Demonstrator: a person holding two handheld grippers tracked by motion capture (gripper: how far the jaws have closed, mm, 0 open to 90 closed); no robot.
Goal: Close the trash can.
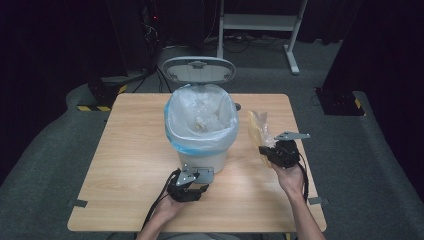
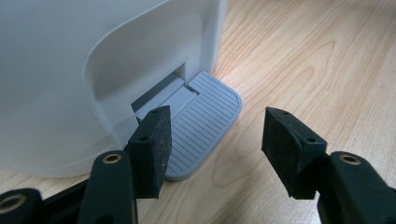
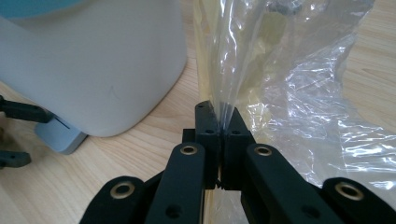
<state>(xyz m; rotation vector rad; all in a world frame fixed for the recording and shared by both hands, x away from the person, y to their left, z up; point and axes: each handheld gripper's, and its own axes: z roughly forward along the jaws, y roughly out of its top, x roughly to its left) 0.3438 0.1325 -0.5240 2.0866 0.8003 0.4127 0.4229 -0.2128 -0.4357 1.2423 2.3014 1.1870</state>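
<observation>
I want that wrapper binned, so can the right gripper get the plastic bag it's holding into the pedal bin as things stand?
Probably yes. The right gripper is shut on the plastic bag just beside the bin, whose lid stands open, leaving the lined mouth free. The left gripper sits at the pedal.

Clear, crinkled plastic bag (image 3: 299,93) with yellowish contents, hanging upright off the table, pinched at one edge, just right of the bin. White pedal bin (image 1: 202,150), lid (image 1: 199,70) raised, blue-edged clear liner holding scraps; grey ribbed pedal (image 2: 205,121) at its front base, pressed down.
</observation>
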